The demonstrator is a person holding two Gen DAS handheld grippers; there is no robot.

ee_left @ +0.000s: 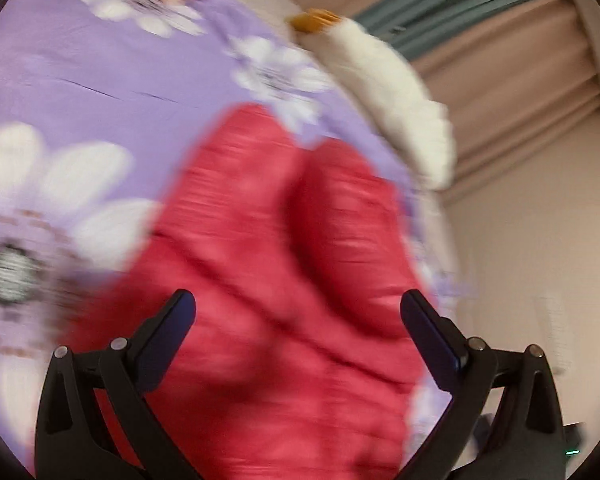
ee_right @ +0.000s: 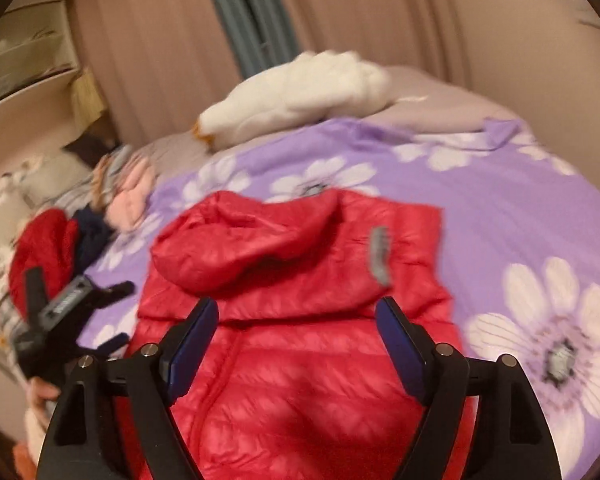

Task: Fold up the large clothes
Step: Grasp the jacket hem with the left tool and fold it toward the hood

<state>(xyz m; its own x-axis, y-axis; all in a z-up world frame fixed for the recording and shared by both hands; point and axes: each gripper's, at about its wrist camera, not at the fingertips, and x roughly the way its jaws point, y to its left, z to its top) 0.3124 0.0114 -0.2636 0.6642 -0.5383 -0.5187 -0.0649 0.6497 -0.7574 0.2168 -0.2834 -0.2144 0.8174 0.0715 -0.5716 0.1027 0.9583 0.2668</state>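
Right wrist view: red puffy jacket (ee_right: 300,280) lies on the bed w/ purple flowered cover (ee_right: 520,208), hood folded down over the chest, grey label on the hood's right side, sleeves tucked so the body reads as a rough rectangle. Right gripper (ee_right: 296,328) hangs over the jacket's lower half, fingers spread wide, nothing between the pads, no cloth pinched. Left gripper (ee_right: 120,312) shows at the jacket's left edge, a hand (ee_right: 40,396) under it; its fingers look apart, blurred though. Pile of other clothes (ee_right: 100,208) (red, navy, pink) sits by the cover's far left corner; white plush duck (ee_right: 296,92) lies along the bed's far edge, against the curtains (ee_right: 160,40). Left wrist view, heavy motion blur: left gripper (ee_left: 298,320) fingers spread, empty, above the red jacket (ee_left: 284,260), which fills the lower middle of frame. Flowered cover (ee_left: 80,80) to its left and beyond, duck (ee_left: 388,96) at the bed edge upper right.
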